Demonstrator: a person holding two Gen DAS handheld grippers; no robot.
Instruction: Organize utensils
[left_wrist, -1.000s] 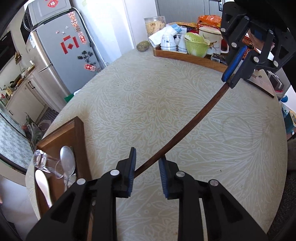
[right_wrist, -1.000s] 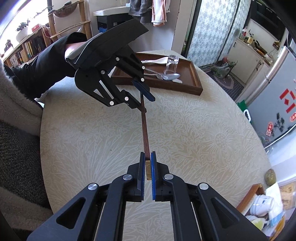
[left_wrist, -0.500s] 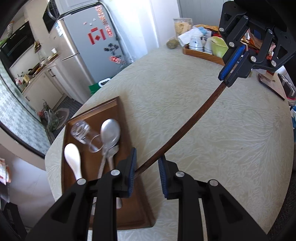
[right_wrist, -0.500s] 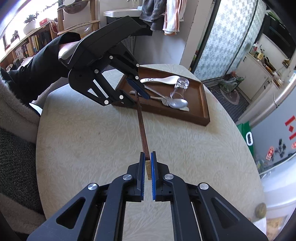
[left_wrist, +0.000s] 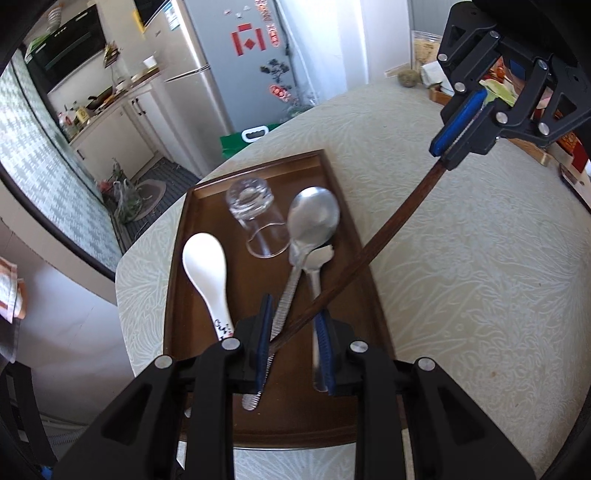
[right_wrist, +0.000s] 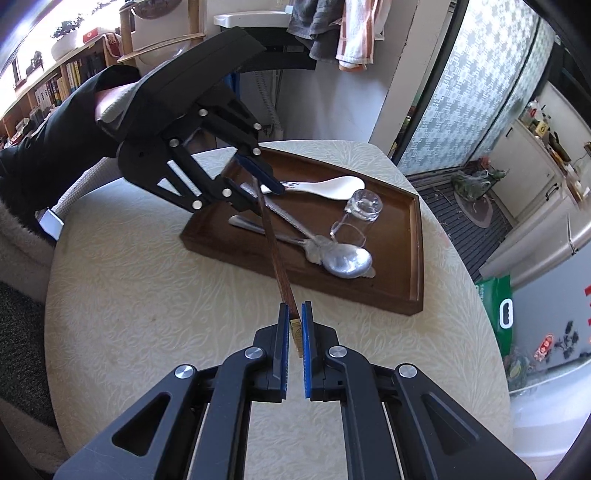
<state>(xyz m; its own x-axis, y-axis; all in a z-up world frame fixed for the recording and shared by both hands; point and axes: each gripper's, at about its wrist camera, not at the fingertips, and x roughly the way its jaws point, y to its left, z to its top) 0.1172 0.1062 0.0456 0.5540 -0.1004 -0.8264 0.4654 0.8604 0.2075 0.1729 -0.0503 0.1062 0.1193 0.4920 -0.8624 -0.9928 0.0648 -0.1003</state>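
A dark wooden chopstick (left_wrist: 384, 236) spans between both grippers above the table. My right gripper (right_wrist: 294, 325) is shut on its thick end. My left gripper (left_wrist: 293, 325) is open, with the thin end lying between its fingers, over the brown wooden tray (left_wrist: 177, 258). The chopstick also shows in the right wrist view (right_wrist: 275, 254). In the tray lie a white ceramic spoon (left_wrist: 207, 266), a steel spoon (left_wrist: 314, 218), a second steel utensil (left_wrist: 284, 295) and a glass tumbler on its side (left_wrist: 255, 206). The right wrist view shows the tray (right_wrist: 402, 295) and the left gripper (right_wrist: 258, 184).
The round table has a cream patterned cloth (left_wrist: 461, 258). A second wooden tray with cups and food packets (left_wrist: 443, 92) stands at the far edge behind the right gripper. A fridge (left_wrist: 236, 66) and kitchen units stand beyond the table.
Both grippers have carried the chopstick across the table toward the brown tray. The left gripper now hangs over the tray's utensils. The right grip has not changed.
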